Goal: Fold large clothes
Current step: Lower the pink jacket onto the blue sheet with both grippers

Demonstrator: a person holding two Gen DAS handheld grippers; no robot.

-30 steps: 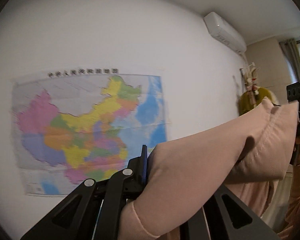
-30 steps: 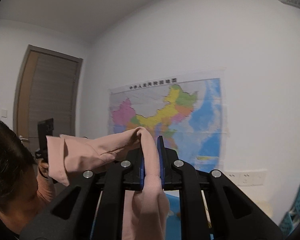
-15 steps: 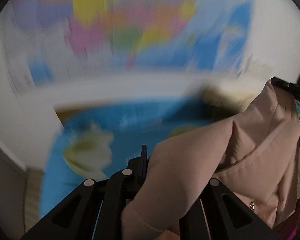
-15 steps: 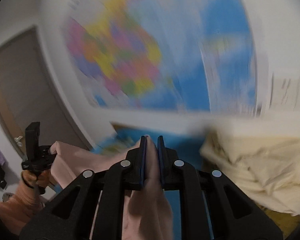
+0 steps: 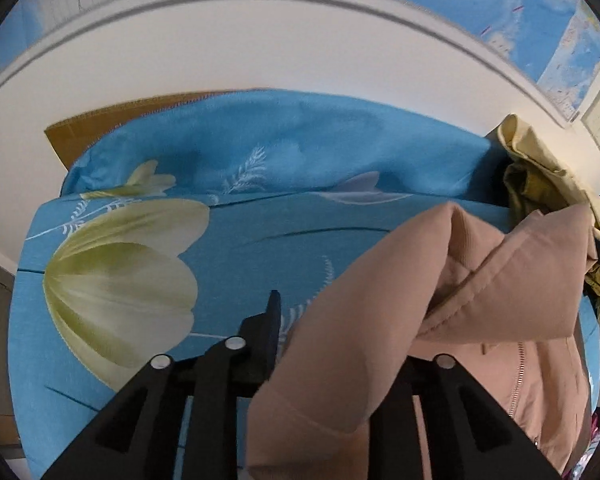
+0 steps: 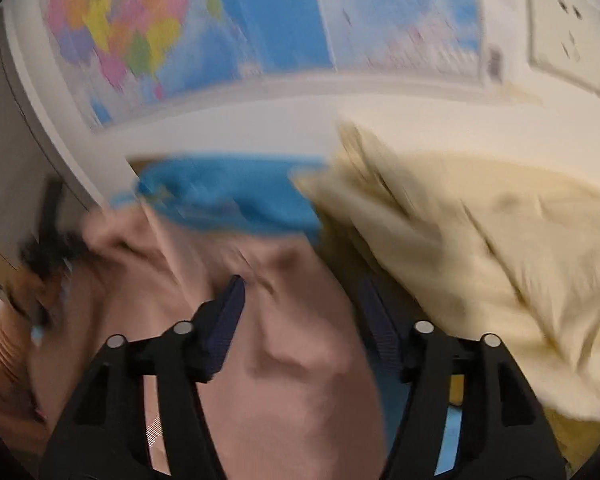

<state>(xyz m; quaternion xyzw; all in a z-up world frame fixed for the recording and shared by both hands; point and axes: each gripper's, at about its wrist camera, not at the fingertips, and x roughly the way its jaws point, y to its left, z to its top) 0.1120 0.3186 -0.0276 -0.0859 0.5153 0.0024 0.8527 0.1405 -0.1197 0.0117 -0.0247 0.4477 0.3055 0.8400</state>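
Pink zip hoodie (image 5: 460,320) laid down onto blue floral bedsheet (image 5: 228,240), spanning 3 to 6 o'clock in left view; laying-flat step.

Right gripper (image 6: 300,308): jaws spread, cloth loose between them, released. A second ago it pinched the shoulder aloft before wall map (image 6: 188,32).

Left gripper (image 5: 340,320): one finger visible, other buried under cloth; cannot tell.

Cream bedding (image 6: 480,260) heaped at 3 o'clock.

Next, likely: smooth body, regrip sleeve.

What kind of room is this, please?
Probably a bedroom in a home. A blue flowered bedsheet covers what looks like a bed against the wall, a colourful wall map hangs above it, and a pink jacket and a pale yellow garment lie on it.
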